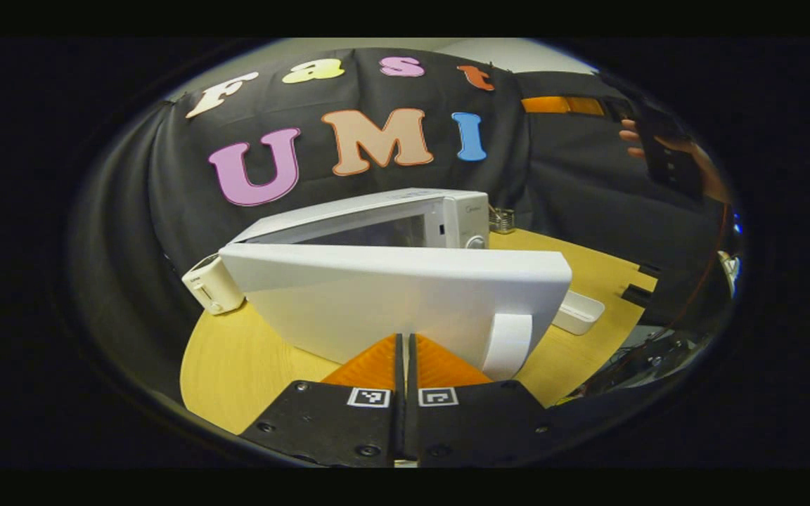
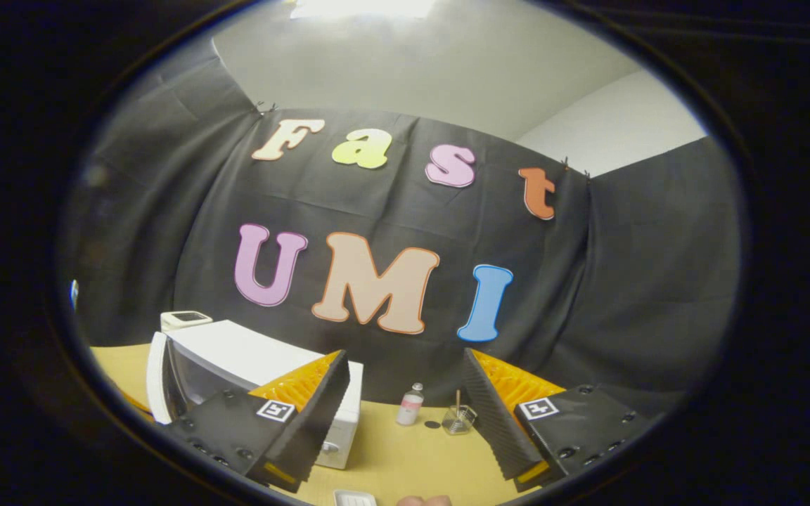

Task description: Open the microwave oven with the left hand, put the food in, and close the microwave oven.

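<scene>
left claw [image 1: 403,351]: fingers pressing together, nothing between, tips sitting right at the door face, likely pushing it
door [image 1: 405,299]: standing swung out from the microwave [image 1: 405,218], handle [image 1: 508,344] just beside tips
right claw [image 2: 405,393]: gaping wide, holding nothing, tilting up toward the wall
dish [image 1: 577,311]: waiting on the table [image 1: 236,365] beside the door, contents hidden

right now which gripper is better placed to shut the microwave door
Left: its gripper sits shut right at the open microwave door. The right gripper hangs open above the table, off from it.
</scene>
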